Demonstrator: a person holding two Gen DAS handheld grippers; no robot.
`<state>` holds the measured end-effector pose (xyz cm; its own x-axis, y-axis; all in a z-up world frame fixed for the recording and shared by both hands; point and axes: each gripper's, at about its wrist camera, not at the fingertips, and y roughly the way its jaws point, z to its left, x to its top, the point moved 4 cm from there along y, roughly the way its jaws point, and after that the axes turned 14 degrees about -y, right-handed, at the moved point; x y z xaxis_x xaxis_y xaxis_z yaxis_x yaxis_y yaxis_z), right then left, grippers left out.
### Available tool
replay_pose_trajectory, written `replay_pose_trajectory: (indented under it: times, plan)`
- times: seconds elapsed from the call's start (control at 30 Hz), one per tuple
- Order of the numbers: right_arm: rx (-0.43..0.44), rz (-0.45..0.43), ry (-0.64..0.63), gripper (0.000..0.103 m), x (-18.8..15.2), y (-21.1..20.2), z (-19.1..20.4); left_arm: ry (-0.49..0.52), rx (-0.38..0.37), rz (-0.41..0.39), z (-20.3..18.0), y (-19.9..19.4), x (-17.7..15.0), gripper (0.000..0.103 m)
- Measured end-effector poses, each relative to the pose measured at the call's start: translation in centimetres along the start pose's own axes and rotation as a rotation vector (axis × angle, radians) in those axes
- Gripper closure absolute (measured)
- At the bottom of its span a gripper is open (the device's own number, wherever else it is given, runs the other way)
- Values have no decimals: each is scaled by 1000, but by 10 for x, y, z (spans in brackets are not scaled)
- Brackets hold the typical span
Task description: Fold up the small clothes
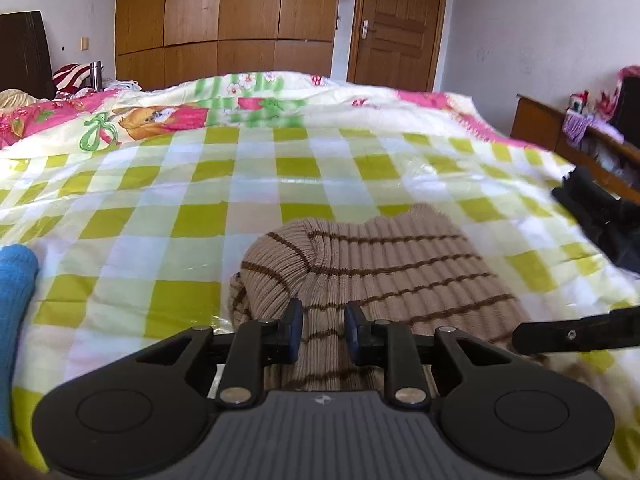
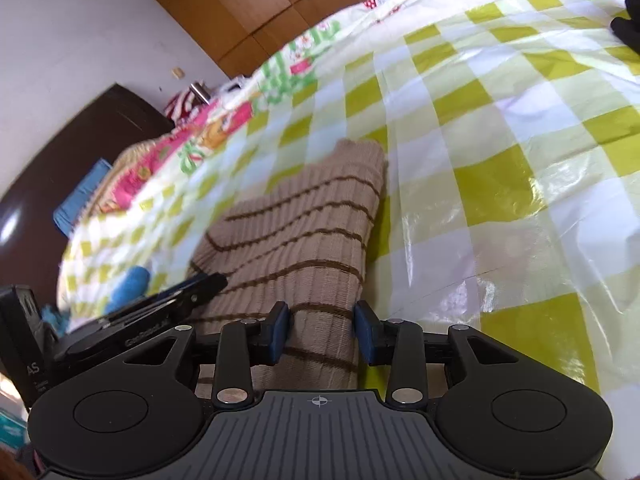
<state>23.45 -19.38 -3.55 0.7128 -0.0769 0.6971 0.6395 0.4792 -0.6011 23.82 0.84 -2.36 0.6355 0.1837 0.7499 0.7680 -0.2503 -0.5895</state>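
A beige ribbed knit garment with thin brown stripes [image 1: 384, 264] lies partly folded on the checked bed cover [image 1: 240, 184]; it also shows in the right wrist view [image 2: 304, 232]. My left gripper [image 1: 323, 332] is open, its blue-padded jaws standing over the garment's near edge with knit fabric between them. My right gripper [image 2: 321, 330] is open over the garment's near right edge, with fabric between its jaws. The right gripper's finger shows at the right of the left wrist view [image 1: 576, 332]. The left gripper shows at the left of the right wrist view [image 2: 160, 304].
A blue cloth [image 1: 16, 304] lies at the left on the bed; it also appears in the right wrist view [image 2: 128, 284]. A pink cartoon quilt [image 1: 160, 116] is at the far side. A black object [image 1: 596, 216] sits at the bed's right edge. A wooden wardrobe [image 1: 224, 20] and door [image 1: 396, 24] stand behind.
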Motion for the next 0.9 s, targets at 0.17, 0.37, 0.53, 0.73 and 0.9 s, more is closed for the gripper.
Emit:
replay_pose_trajectory:
  times: [0.17, 0.37, 0.53, 0.73, 0.9]
  plan:
    - [55, 10, -7, 63, -15, -24, 16, -17, 14, 17, 15, -23, -19, 62]
    - [15, 124, -25, 53, -43, -5, 24, -77, 31, 61, 30, -23, -29, 50]
    - [22, 33, -34, 53, -22, -22, 20, -81, 29, 17, 32, -39, -16, 51]
    - [26, 66, -18, 45, -18, 4, 13, -127, -30, -15, 25, -26, 2, 51]
    - [40, 84, 32, 47, -23, 13, 3, -112, 37, 28, 33, 18, 8, 49]
